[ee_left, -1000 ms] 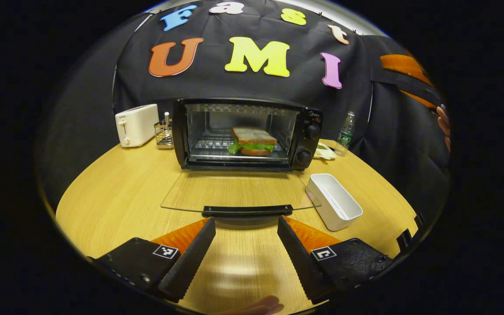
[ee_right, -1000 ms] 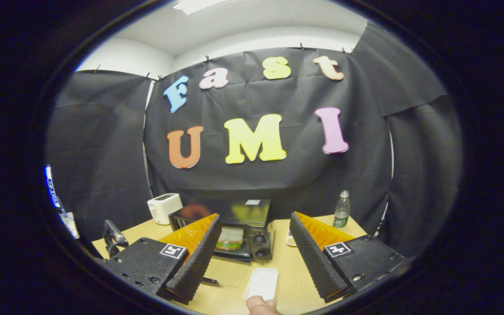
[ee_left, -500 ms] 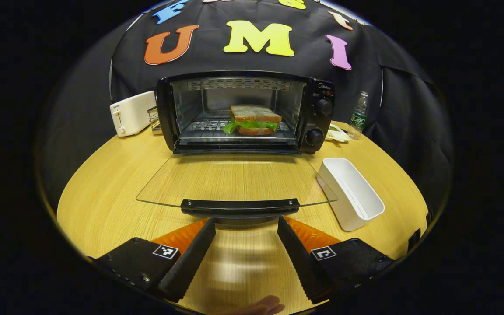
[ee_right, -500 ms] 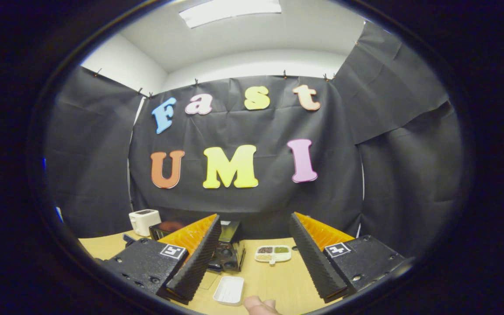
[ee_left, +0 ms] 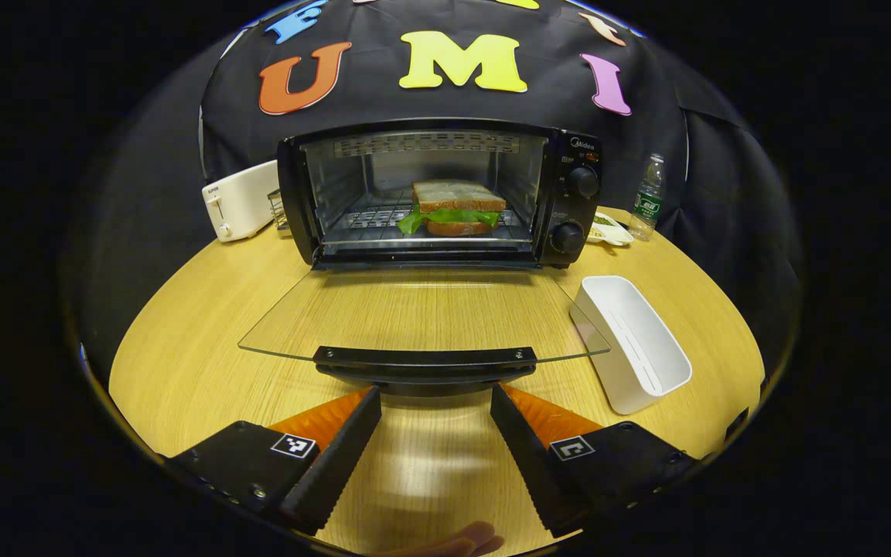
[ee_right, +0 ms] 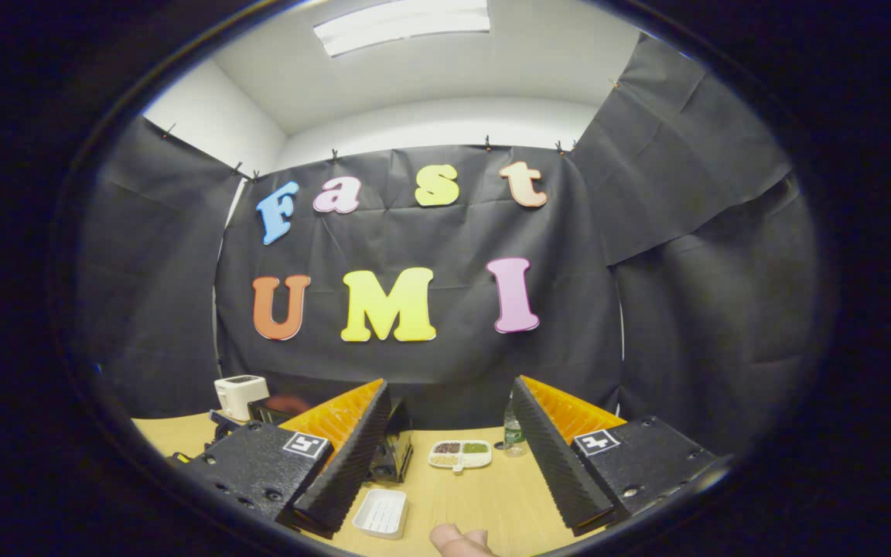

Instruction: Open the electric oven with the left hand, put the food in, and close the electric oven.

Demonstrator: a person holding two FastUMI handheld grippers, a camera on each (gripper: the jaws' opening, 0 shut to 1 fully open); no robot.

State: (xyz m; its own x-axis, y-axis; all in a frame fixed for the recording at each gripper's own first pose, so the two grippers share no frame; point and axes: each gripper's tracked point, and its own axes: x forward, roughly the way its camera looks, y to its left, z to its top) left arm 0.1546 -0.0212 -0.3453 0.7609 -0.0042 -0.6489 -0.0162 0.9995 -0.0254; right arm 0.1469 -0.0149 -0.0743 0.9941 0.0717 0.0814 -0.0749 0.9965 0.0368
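Now that our left gripper (ee_left: 435,433) has come in close behind the oven's door handle (ee_left: 425,360), nearer than it was a second ago, we judge the closing step to be next. Its jaws stand apart and empty, just short of the handle. Beyond the handle the glass door (ee_left: 422,313) lies folded flat over the table (ee_left: 198,325), and beyond that the electric oven (ee_left: 438,193) stands open with the sandwich (ee_left: 455,207) already on its rack. A white tray (ee_left: 635,340) sits empty to the right of the door, a toaster (ee_left: 240,199) to the oven's left. Our right gripper (ee_right: 449,456) has lifted away since then, jaws apart, holding nothing, looking over the table toward the booth wall.
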